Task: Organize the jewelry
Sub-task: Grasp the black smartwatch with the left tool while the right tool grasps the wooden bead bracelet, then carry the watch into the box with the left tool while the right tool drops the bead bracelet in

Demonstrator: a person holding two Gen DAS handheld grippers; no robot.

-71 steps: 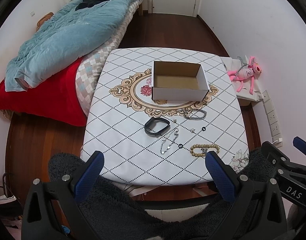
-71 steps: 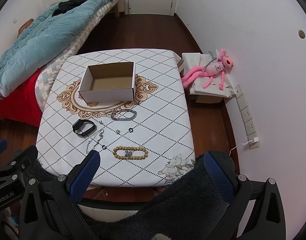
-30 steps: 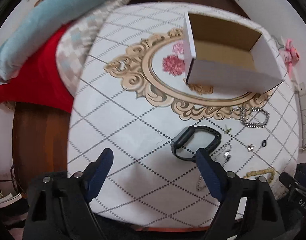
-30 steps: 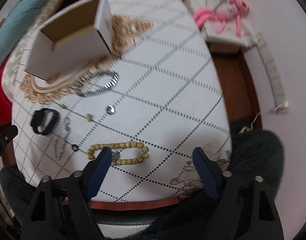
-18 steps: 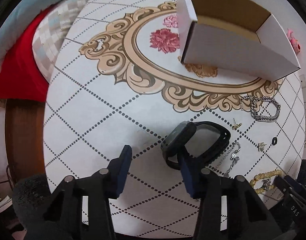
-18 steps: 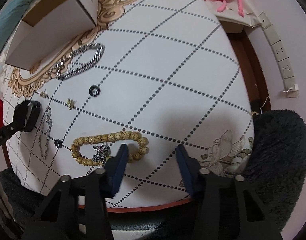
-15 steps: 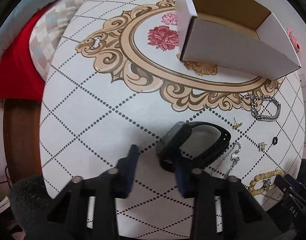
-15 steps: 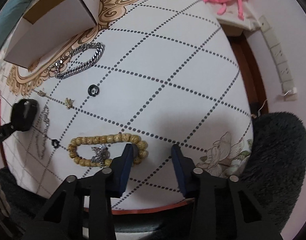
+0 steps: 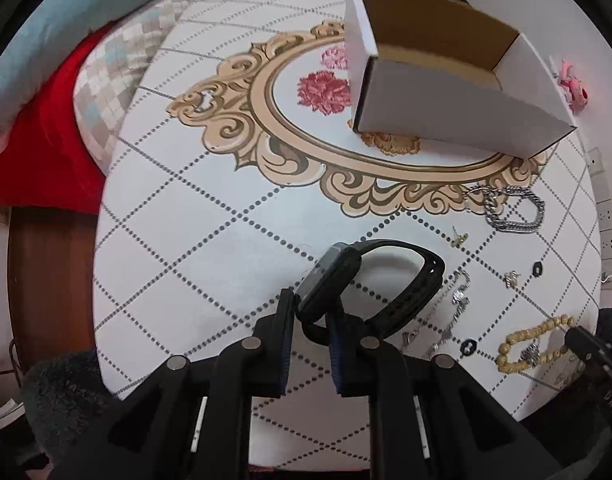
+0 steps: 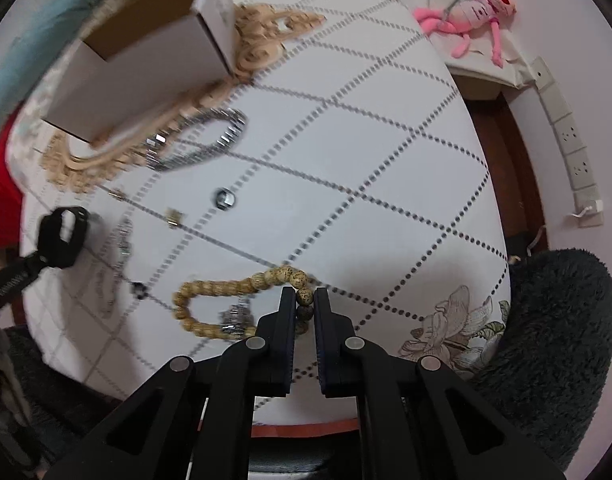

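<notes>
**Soft light, smeared right view**

I've got even, bright indoor light and faint shadows on the table (image 9: 177,264). Left wrist view is sharp; right wrist view streaks around the silver chain (image 10: 209,140). Fisheye bends every table edge, corners black.

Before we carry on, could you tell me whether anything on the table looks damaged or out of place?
Nothing stands out. The left gripper pinches the black watch, the right gripper pinches the bead bracelet, and the cardboard box stands upright.

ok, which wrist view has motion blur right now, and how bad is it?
Right wrist: smeared across the left side, chain bracelet, box and tablecloth dots streaked; bead bracelet in the right gripper stays fairly sharp. Left wrist: crisp, watch and box edges clean; only fisheye bending.
</notes>
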